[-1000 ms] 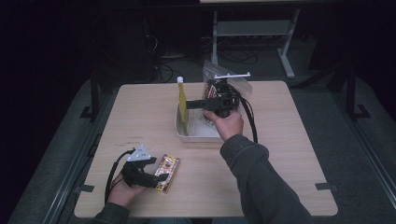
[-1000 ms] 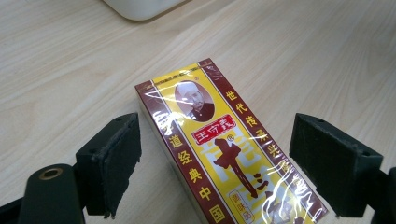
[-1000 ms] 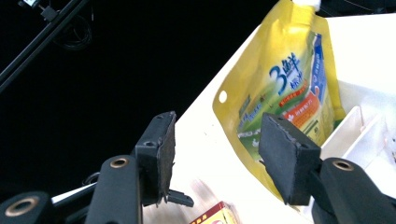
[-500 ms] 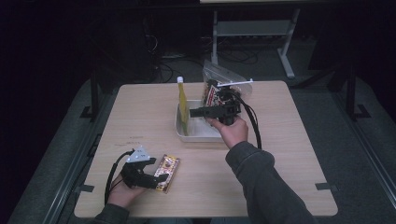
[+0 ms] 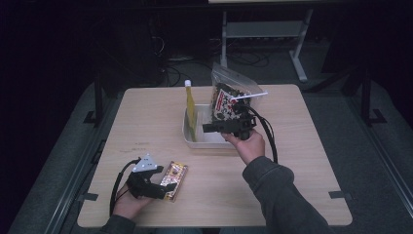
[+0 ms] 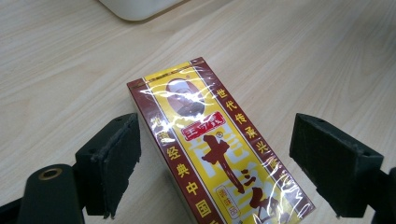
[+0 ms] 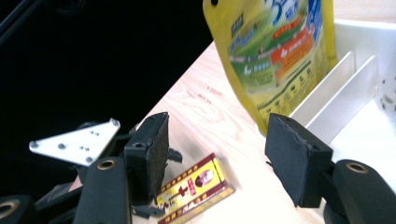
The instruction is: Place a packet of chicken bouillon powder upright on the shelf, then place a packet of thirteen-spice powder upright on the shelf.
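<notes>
A red and yellow box (image 6: 215, 154) wrapped in film lies flat on the wooden table near the front left. My left gripper (image 6: 217, 126) stands open around it, with both pads clear of its sides; it is also in the high view (image 5: 161, 187) beside the box (image 5: 174, 176). My right gripper (image 5: 209, 128) hovers over the near side of a white tray (image 5: 210, 142). Its jaws have just been opening and nothing is between them (image 7: 219, 140). A yellow pouch (image 7: 275, 46) stands in the tray's left end. A clear zip bag (image 5: 228, 97) of dark pieces leans at the tray's right.
White dividers (image 7: 348, 86) split the tray into slots. The right gripper view takes in the left gripper's grey plate (image 7: 74, 140) and the box (image 7: 196, 186). A metal frame (image 5: 263, 29) stands on the floor beyond the table.
My right gripper has drawn back from the zip bag toward the person and sunk a little, jaws wider. The bag stays in the tray. The left gripper and box have not moved.
</notes>
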A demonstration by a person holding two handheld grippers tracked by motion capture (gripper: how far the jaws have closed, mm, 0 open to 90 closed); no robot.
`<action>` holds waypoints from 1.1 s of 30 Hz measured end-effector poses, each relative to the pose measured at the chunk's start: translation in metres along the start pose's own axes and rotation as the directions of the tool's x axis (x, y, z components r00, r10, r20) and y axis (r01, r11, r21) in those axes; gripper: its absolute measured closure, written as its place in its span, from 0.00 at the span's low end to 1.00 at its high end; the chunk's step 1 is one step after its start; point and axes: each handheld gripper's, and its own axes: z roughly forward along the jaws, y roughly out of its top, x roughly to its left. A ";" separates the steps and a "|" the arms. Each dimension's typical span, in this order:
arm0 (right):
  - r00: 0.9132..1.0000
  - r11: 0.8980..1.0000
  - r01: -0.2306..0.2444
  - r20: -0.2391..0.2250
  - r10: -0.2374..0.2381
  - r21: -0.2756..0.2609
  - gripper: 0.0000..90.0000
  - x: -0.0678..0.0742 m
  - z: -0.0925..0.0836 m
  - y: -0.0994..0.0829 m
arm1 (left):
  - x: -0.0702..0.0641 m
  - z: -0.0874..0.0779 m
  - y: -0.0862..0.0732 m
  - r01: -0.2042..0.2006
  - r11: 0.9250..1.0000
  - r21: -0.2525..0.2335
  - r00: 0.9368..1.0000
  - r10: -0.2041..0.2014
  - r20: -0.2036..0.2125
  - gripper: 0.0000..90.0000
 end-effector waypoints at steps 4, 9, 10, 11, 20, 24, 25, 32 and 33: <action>1.000 1.000 0.002 -0.009 -0.002 0.019 0.43 0.000 -0.001 -0.009 | 0.000 0.001 0.000 0.000 1.000 0.006 1.000 0.000 0.002 0.18; 1.000 0.999 -0.004 -0.003 0.004 0.036 0.42 -0.005 -0.003 -0.022 | 0.000 0.001 0.000 0.002 1.000 0.007 1.000 -0.002 -0.001 0.18; 1.000 0.999 -0.010 -0.005 0.011 0.038 0.42 -0.007 -0.003 -0.024 | 0.000 0.002 0.000 0.000 1.000 0.009 1.000 0.001 -0.002 0.18; 1.000 0.999 -0.014 -0.003 0.014 0.039 0.42 -0.008 -0.004 -0.026 | -0.001 0.002 0.000 -0.002 1.000 0.013 1.000 0.002 -0.003 0.18; 1.000 0.999 -0.031 0.005 0.031 0.043 0.42 -0.016 -0.009 -0.038 | -0.001 0.007 -0.001 0.004 0.999 0.043 1.000 -0.004 -0.011 0.17; 1.000 0.998 -0.030 0.009 0.030 0.052 0.41 -0.017 -0.009 -0.042 | -0.002 0.010 -0.001 0.010 0.998 0.055 1.000 -0.009 -0.016 0.17; 1.000 0.998 -0.026 0.010 0.025 0.051 0.41 -0.017 -0.009 -0.042 | -0.002 0.011 -0.001 0.009 0.998 0.059 1.000 -0.008 -0.019 0.17; 1.000 0.997 -0.019 0.018 0.018 0.075 0.41 -0.017 -0.007 -0.046 | -0.001 0.016 -0.002 0.028 0.997 0.067 0.999 -0.027 -0.017 0.17; 1.000 0.997 -0.018 0.016 0.017 0.073 0.41 -0.017 -0.007 -0.047 | -0.002 0.016 -0.001 0.025 0.997 0.068 1.000 -0.024 -0.019 0.17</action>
